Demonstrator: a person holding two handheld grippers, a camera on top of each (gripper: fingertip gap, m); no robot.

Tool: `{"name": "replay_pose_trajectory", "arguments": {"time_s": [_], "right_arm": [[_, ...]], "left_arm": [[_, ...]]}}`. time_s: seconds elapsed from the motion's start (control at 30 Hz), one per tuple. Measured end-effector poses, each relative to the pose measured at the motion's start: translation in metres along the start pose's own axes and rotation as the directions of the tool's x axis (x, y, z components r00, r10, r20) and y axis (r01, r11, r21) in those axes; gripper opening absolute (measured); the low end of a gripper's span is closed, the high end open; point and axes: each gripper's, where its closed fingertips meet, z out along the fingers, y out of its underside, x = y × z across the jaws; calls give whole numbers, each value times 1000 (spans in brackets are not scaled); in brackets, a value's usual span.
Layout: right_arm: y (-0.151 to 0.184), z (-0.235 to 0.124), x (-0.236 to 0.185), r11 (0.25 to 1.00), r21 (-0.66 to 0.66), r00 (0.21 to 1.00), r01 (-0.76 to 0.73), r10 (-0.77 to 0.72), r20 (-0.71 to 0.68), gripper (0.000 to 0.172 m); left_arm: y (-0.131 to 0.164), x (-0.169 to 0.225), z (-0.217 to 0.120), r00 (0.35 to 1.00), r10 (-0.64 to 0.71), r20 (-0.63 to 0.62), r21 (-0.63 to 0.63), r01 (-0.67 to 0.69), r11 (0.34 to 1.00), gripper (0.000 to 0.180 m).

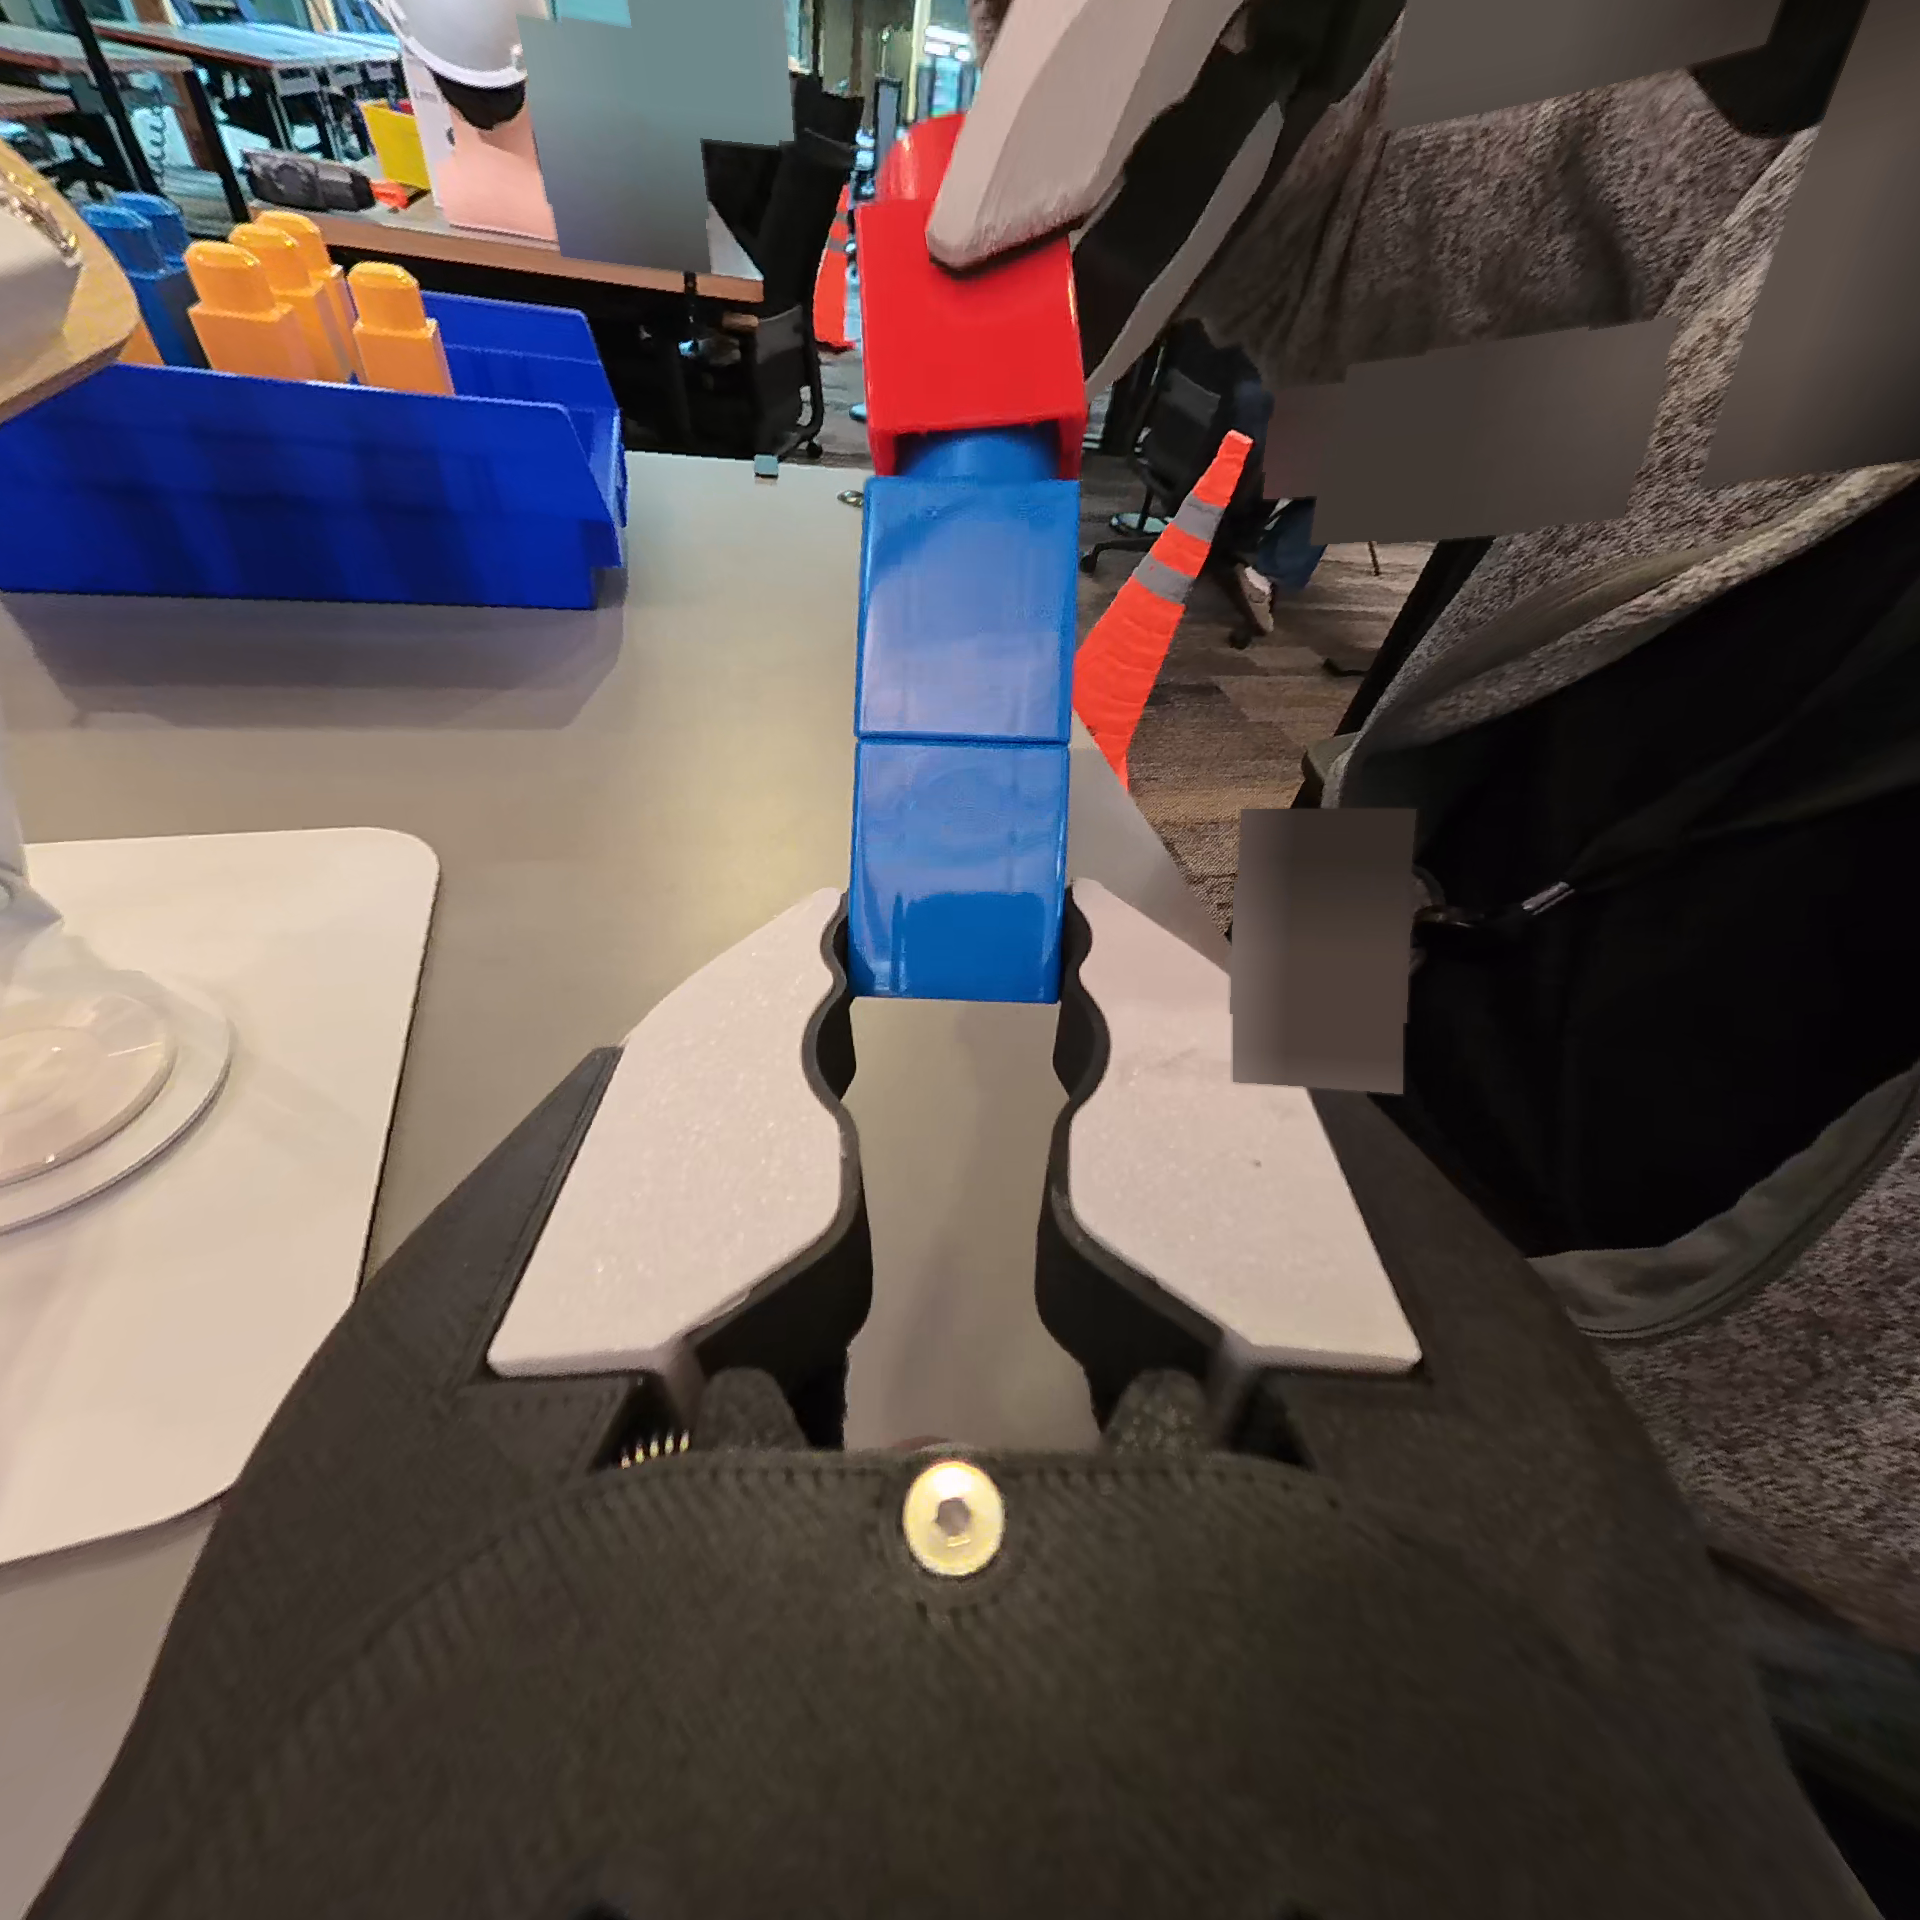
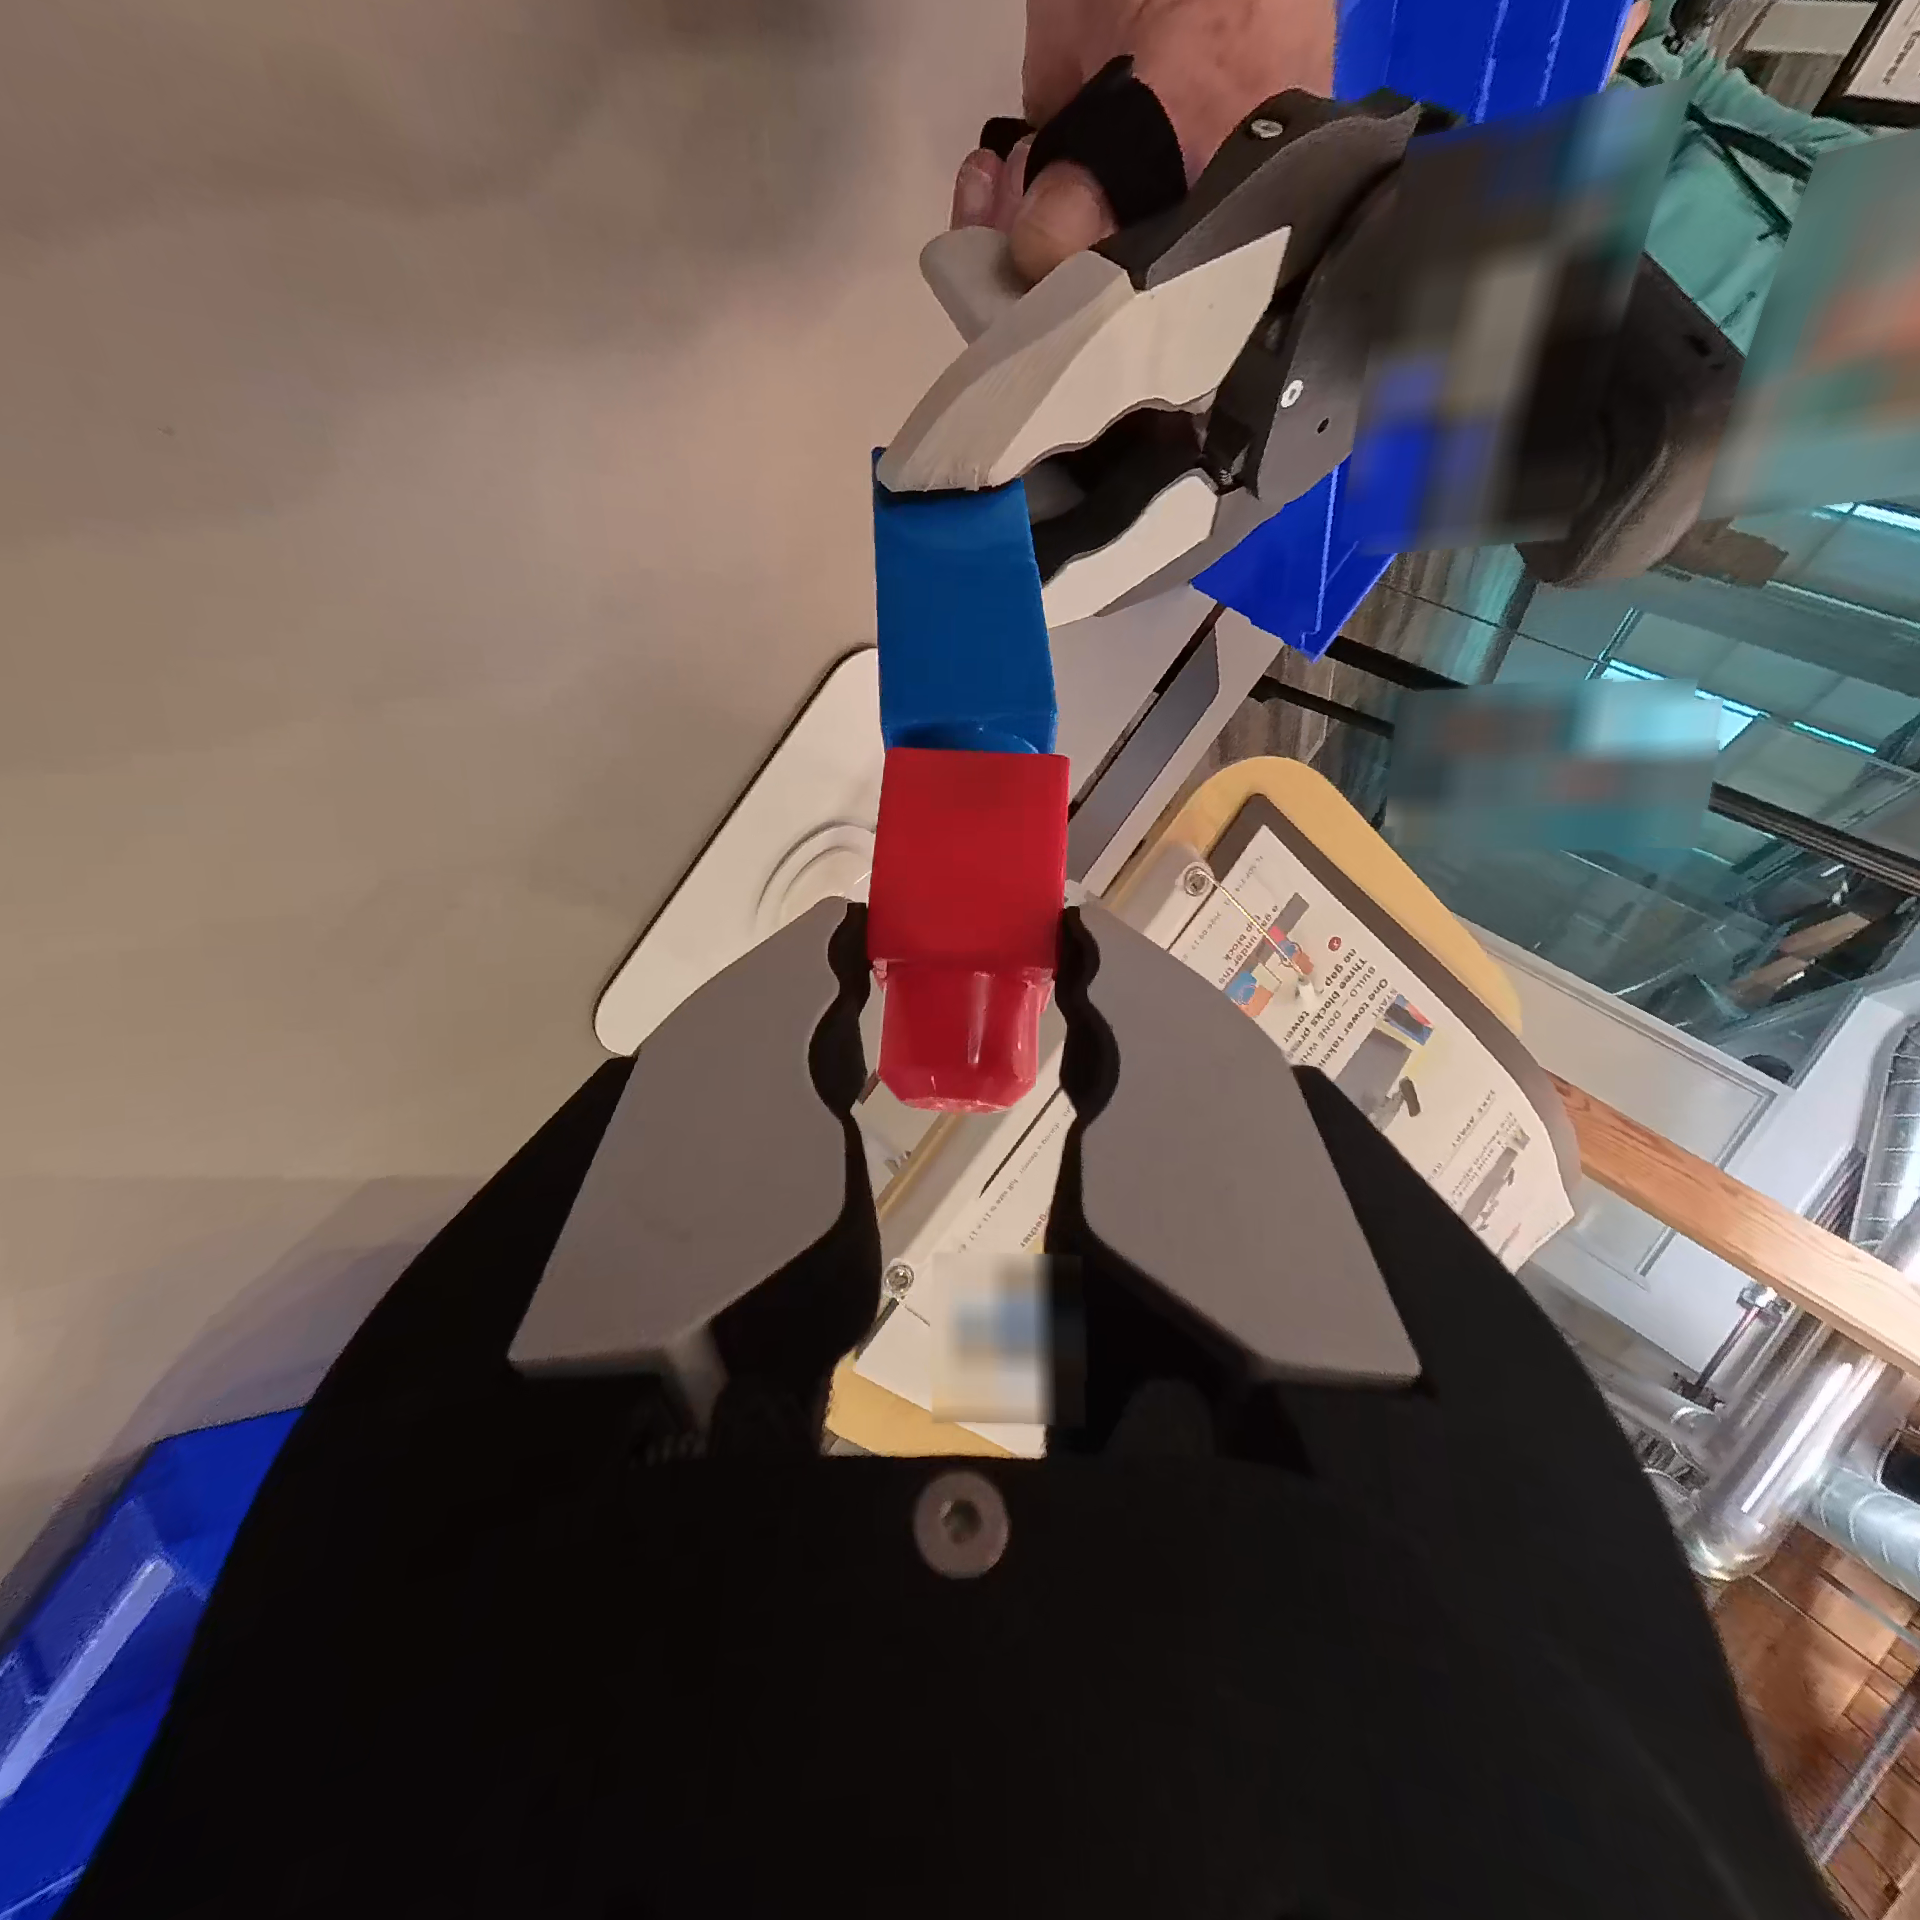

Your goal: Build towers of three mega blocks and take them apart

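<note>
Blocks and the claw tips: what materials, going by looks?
Blue blocks and red block: likely moulded hard plastic, glossy, with sharp highlights and reflections on the faces. Left claw fingers: pale plates with a fine grainy matte surface, possibly 3D printed, edged by a wavy black lining that may be rubber. The black body shows layer lines, so probably printed plastic.

Each wrist camera looks closely along its own tongs from opposite ends, sharing the block tower (image 1: 966, 675).

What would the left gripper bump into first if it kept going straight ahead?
Probably the right gripper. The left gripper already grips the bottom blue block, and a second blue block and the red block the right gripper holds lie ahead.
</note>
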Motion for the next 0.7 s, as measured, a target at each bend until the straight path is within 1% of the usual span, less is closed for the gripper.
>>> {"name": "replay_pose_trajectory", "arguments": {"time_s": [0.13, 0.33, 0.5, 0.7], "right_arm": [[-2, 5, -6, 1000, 5, 1000, 7, -7, 19, 36], [-1, 5, -3, 1000, 6, 1000, -7, 7, -11, 35], [-5, 4, -5, 1000, 16, 1000, 9, -8, -26, 35], [-12, 1, -5, 999, 23, 998, 45, -44, -52, 35]], "left_arm": [[-2, -2, 1, 1000, 2, 20, 3, -2, 1000, 35], [-7, -3, -3, 999, 9, 32, 29, -10, 1000, 35], [-6, 0, -3, 1000, 21, 23, 18, -22, 1000, 35], [-7, 4, -4, 1000, 22, -11, 33, -22, 999, 35]]}}
